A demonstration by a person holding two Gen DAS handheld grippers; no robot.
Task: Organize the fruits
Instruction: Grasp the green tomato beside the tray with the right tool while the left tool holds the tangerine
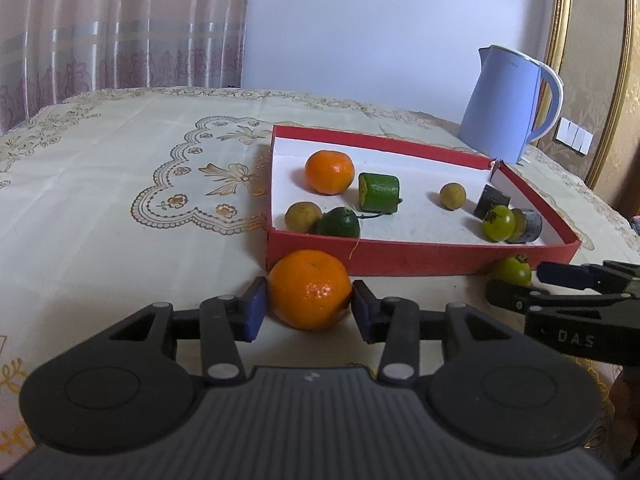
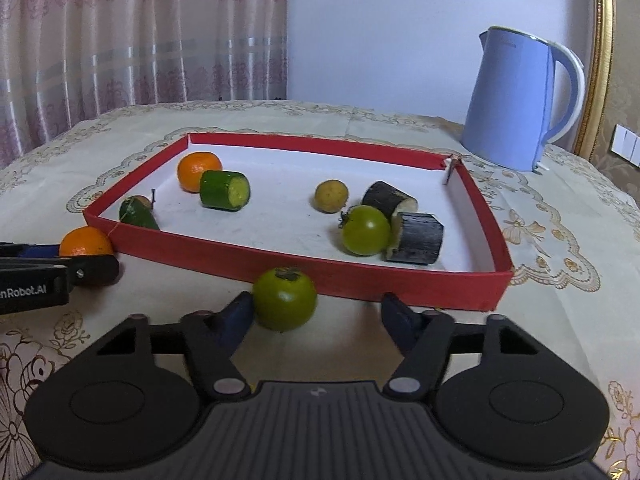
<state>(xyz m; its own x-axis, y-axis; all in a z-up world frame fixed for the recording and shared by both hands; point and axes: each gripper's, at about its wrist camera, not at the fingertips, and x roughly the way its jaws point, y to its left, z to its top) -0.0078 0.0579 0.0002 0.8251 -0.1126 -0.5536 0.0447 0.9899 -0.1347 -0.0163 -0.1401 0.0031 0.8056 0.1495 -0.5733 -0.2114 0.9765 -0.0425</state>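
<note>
The left gripper [image 1: 308, 307] has its blue pads pressed against both sides of a mandarin [image 1: 309, 289] that sits on the tabletop [image 1: 120, 216] just short of the near wall of the red tray [image 1: 400, 258]. It is closed on the fruit, which does not look lifted yet. The right gripper [image 2: 316, 316] stands partly open around a green tomato [image 2: 285, 298]: its left pad touches the tomato's side, while the right pad is well clear, so nothing is clamped there.

To finish well, I judge the right gripper should shift so the tomato lies midway between its pads before closing, otherwise the one-sided contact will roll the fruit away. The squeeze should be gentle, as the tomato's skin is smooth, glossy and taut, with a dry dark calyx on top. The mandarin is rounder and dimpled, with a shiny peel that gives better purchase. Both fruits then need raising above the tray wall just ahead of the pads and setting down on bare white floor beyond it.

Farther ahead inside the tray lie another mandarin [image 2: 199, 171], two cucumber chunks [image 2: 225, 191] with pale cut faces, two dull yellowish round fruits [image 2: 331, 196], a second green tomato [image 2: 366, 230] and two dark, matte cylindrical pieces [image 2: 418, 237]. The tray is thin cardboard, so it would slide if nudged. A pale blue plastic kettle [image 2: 516, 100] stands beyond, on the embroidered cloth.
</note>
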